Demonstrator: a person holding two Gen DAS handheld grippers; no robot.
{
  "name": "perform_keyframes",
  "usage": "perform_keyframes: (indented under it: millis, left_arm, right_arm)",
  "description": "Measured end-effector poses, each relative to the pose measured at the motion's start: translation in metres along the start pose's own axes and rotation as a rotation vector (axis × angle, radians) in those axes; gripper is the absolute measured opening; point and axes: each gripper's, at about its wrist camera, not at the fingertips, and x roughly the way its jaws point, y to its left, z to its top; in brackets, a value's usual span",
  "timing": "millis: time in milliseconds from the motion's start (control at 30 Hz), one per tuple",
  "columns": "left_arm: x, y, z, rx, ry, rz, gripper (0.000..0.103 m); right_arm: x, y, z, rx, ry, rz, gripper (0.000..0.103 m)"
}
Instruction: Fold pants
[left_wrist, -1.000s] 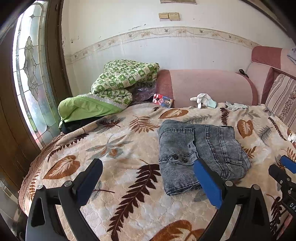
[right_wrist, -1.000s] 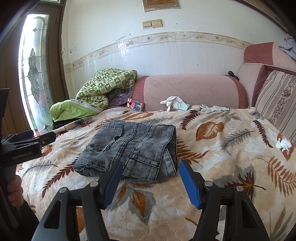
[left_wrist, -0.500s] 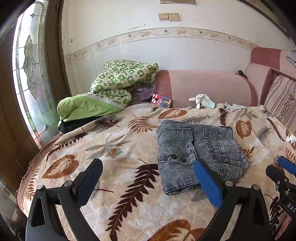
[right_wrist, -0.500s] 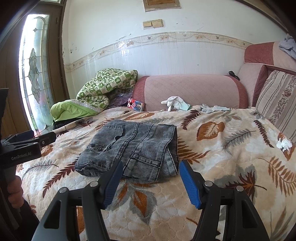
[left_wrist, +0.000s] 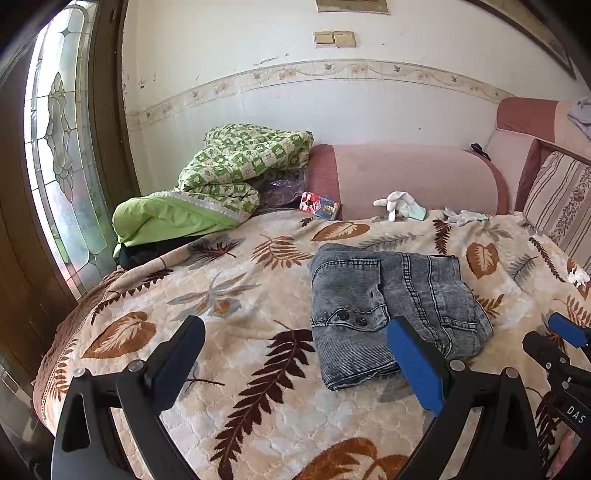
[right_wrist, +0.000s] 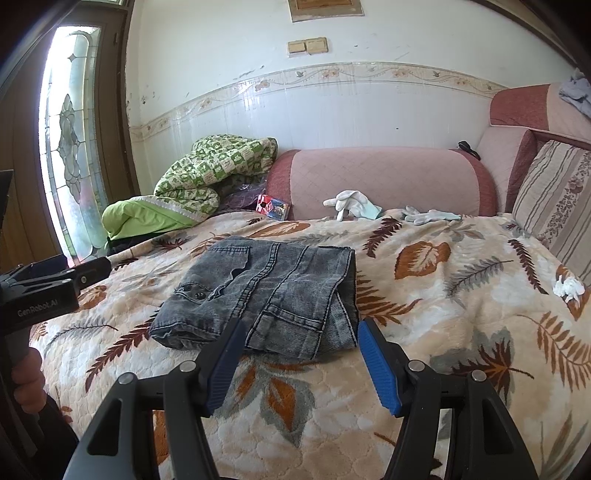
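Grey denim pants (left_wrist: 391, 306) lie folded into a compact block on the leaf-patterned blanket (left_wrist: 229, 295); they also show in the right wrist view (right_wrist: 266, 291). My left gripper (left_wrist: 295, 350) is open and empty, held back from the pants' near left side. My right gripper (right_wrist: 299, 354) is open and empty, just short of the pants' near edge. The right gripper also shows at the right edge of the left wrist view (left_wrist: 565, 354), and the left gripper at the left edge of the right wrist view (right_wrist: 55, 284).
A green checked quilt (left_wrist: 229, 177) is piled at the back left by a stained-glass window (left_wrist: 59, 158). White gloves (left_wrist: 399, 203) and a small printed box (left_wrist: 319, 205) lie by the pink sofa back (left_wrist: 406, 177). A striped cushion (left_wrist: 557, 199) stands at the right.
Both grippers have drawn back slightly from the pants, which lie still. Both stay open.
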Motion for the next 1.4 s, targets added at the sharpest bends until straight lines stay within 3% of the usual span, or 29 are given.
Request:
perform_keyframes:
  millis: [1400]
  left_arm:
    - [-0.014, -0.005, 0.0, 0.009, -0.035, -0.036, 0.099]
  right_arm:
    - [-0.001, 0.001, 0.0, -0.021, -0.008, 0.003, 0.067]
